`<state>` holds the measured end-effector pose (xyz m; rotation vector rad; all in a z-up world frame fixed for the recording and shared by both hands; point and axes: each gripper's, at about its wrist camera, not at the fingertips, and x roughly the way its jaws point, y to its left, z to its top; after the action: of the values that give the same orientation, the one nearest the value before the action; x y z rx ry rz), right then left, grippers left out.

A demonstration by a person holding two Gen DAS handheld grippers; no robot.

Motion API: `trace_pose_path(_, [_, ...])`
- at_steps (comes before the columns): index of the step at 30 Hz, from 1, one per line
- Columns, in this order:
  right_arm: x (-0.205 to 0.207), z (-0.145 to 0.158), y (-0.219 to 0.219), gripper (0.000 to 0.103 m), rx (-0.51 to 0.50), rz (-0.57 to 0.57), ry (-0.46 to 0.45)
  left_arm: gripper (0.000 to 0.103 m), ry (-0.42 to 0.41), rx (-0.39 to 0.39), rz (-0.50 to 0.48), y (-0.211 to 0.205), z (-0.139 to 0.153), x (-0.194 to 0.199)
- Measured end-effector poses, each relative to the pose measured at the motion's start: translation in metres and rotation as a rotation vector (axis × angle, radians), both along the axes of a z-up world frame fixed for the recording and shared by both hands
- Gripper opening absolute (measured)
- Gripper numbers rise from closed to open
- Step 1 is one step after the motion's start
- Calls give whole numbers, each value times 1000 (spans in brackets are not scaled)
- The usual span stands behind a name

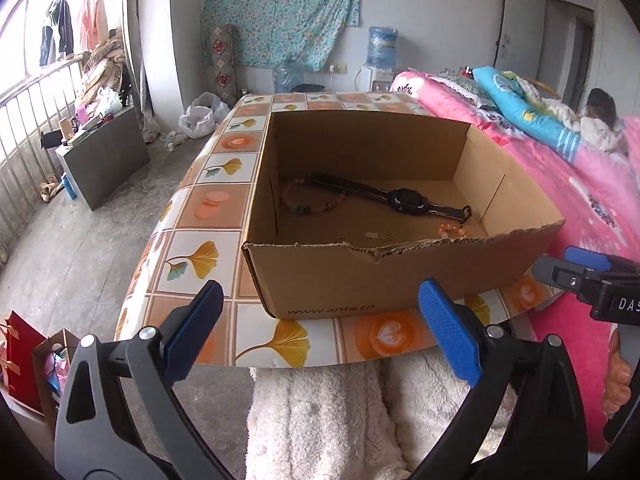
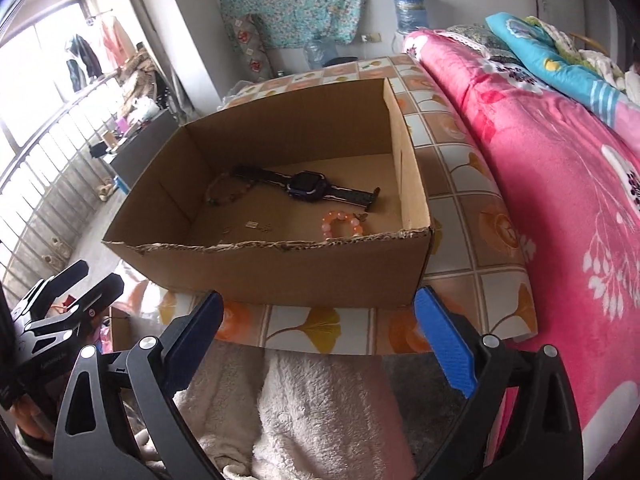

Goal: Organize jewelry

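Nearest the lens: white fleece [image 1: 320, 420] under both tools, low in front of the worktop [image 1: 208, 208]. Left hand-held gripper [image 1: 320, 328] spread wide, nothing between the blue pads [image 1: 448, 332], hovering short of the box [image 1: 392, 276]. Right hand-held gripper [image 2: 320, 328] likewise spread and empty, aimed at the same near wall.

Inside the box: watch [image 2: 304, 188] lying flat across the middle, strap ends splayed; dark bead bracelet [image 2: 224, 192] touching its far strap; pink bracelet [image 2: 340, 224] tucked close to the near wall; tiny metal pieces [image 2: 256, 225] loose on the floor between, too small to identify.

Risks, as a judgement: near wall torn and ragged, tall enough to snag a finger on the way in. Pink bracelet sits almost hidden behind that wall from the left view, so easy to miss or knock. Small metal bits likely to skid on bare cardboard or slip out of a wide pinch. Dark beads and strap overlap, so lifting one could drag the other. Light box, glossy cloth, near the edge: a push could slide it.

Surface: tiled ginkgo-and-coffee print, shiny. Room: pink bedding [image 2: 560, 184] right alongside, bare concrete floor left, railing and hung clothes by the window, floral sheet on the far wall, water bottle beside it
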<state>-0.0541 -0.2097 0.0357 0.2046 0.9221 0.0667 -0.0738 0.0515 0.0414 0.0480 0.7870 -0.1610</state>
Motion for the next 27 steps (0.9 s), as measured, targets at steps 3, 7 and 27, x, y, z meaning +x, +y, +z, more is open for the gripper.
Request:
trace_pose_path(3, [4, -1, 5, 94, -33, -22, 1, 95, 21, 40, 35, -5, 0, 6])
trace_pose_path(7, [9, -2, 12, 94, -44, -22, 7, 95, 104, 79, 41, -12, -8, 22])
trace_pose_path(27, [28, -13, 28, 95, -92, -19, 87, 94, 271, 62, 63, -27, -20, 44])
